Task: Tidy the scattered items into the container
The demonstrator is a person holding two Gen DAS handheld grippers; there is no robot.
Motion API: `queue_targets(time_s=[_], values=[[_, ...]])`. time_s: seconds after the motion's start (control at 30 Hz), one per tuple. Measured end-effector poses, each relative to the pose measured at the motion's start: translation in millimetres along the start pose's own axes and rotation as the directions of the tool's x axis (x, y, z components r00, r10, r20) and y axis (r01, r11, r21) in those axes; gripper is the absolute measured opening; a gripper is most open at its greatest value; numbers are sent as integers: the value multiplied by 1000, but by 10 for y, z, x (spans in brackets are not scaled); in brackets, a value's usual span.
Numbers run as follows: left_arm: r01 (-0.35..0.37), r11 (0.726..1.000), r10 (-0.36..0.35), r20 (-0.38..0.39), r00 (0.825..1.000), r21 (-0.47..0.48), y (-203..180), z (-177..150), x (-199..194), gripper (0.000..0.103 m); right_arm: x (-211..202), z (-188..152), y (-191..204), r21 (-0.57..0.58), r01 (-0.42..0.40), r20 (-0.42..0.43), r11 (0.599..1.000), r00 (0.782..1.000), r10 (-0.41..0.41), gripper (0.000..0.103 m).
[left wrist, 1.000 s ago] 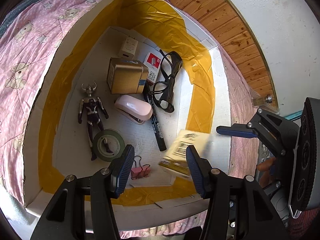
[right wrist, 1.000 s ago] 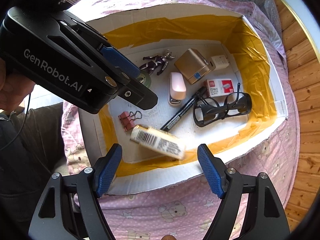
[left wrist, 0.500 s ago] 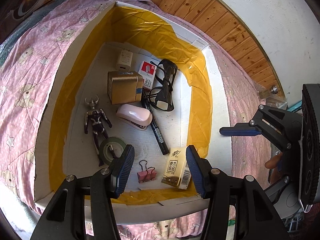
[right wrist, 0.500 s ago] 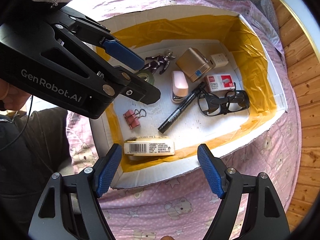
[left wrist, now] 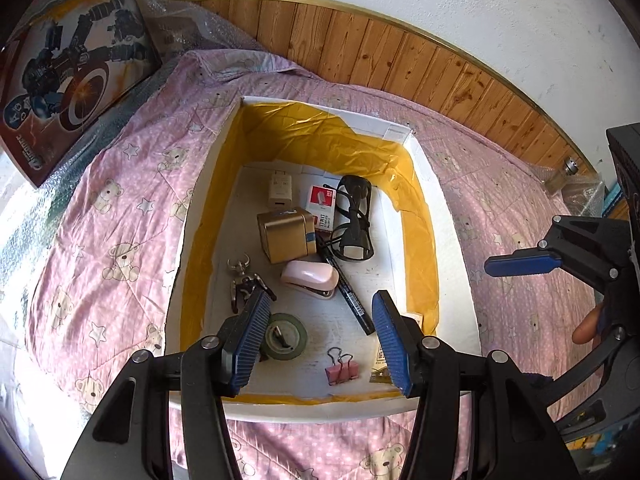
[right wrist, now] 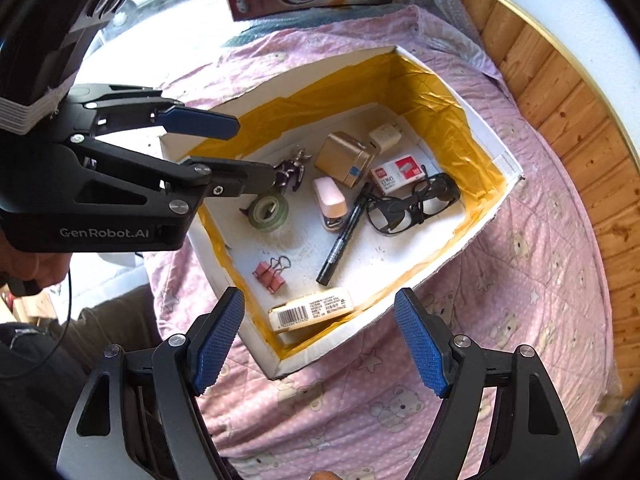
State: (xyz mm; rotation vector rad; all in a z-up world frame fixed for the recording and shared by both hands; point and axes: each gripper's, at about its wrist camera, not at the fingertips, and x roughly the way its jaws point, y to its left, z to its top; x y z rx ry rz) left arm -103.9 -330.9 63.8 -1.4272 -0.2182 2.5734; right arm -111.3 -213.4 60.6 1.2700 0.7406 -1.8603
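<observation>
A white box with yellow lining (left wrist: 456, 264) sits on a pink quilt. Inside lie a gold box (left wrist: 286, 236), charger (left wrist: 280, 190), red staple box (left wrist: 322, 200), black glasses (left wrist: 354, 220), pink stapler (left wrist: 310, 278), marker (left wrist: 346, 292), toy figure (left wrist: 244, 280), green tape roll (left wrist: 286, 336), pink binder clip (left wrist: 341, 370) and a barcoded carton (right wrist: 312, 310) in the near corner. My left gripper (left wrist: 320, 300) hovers open and empty above the box's near end. My right gripper (right wrist: 320, 300) is open and empty, held back over the box's corner (right wrist: 276, 368).
The pink bear-print quilt (left wrist: 100, 240) surrounds the box. A superhero picture box (left wrist: 68, 76) leans at the far left. Wooden wall panelling (left wrist: 420, 64) and bubble wrap (left wrist: 192, 20) run behind. A small glass jar (left wrist: 562, 174) stands at the right. A person's hand (right wrist: 40, 268) holds the left gripper.
The carton fell from mid-air into the box and now lies still in its near corner. Both grippers have pulled up and back from the box, staying open.
</observation>
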Motion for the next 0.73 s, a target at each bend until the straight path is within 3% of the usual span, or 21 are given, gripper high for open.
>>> queue_targets(time_s=[0.17,0.4,0.73], values=[[-1,1000,1,13,1000,11,-58,-45,-94,55,-93,-45,108,106,0,43,994,999,-5,80],[-17,1000,16,59,998,18,-93,-105,-310,55,-78,-94,168,235,16,29,972,999,-24,80],[-36,999,34,98,995,17,-61,-143,-530,55,-141,-98,156,322,73,62,944,993,-98,78]])
